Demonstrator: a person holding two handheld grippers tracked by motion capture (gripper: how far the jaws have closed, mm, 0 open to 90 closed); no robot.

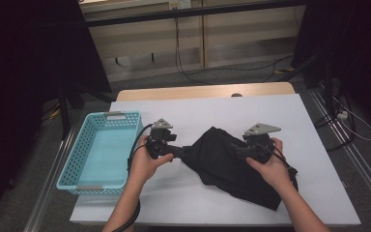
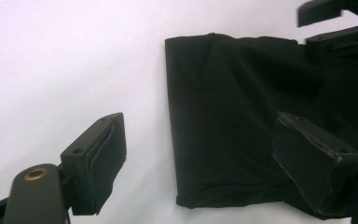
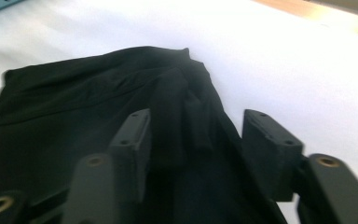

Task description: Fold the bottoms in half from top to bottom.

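Note:
A crumpled black cloth [image 1: 222,162] lies on the white table [image 1: 198,108], right of centre. My left gripper [image 1: 181,152] reaches its left end from the side. In the left gripper view the gripper [image 2: 200,123] stands wide open: one jaw is over bare table and the other over the cloth [image 2: 233,116], whose edge lies between them. My right gripper [image 1: 241,150] rests over the cloth's upper right part. In the right gripper view the gripper [image 3: 198,116] straddles a raised fold of the cloth [image 3: 170,112], and a gap remains beside the right jaw.
A light blue perforated basket [image 1: 67,169] with nothing in it stands at the table's left edge, just left of my left hand. The right gripper [image 2: 335,28] shows at the top right of the left gripper view. Bare white table lies beyond and in front of the cloth.

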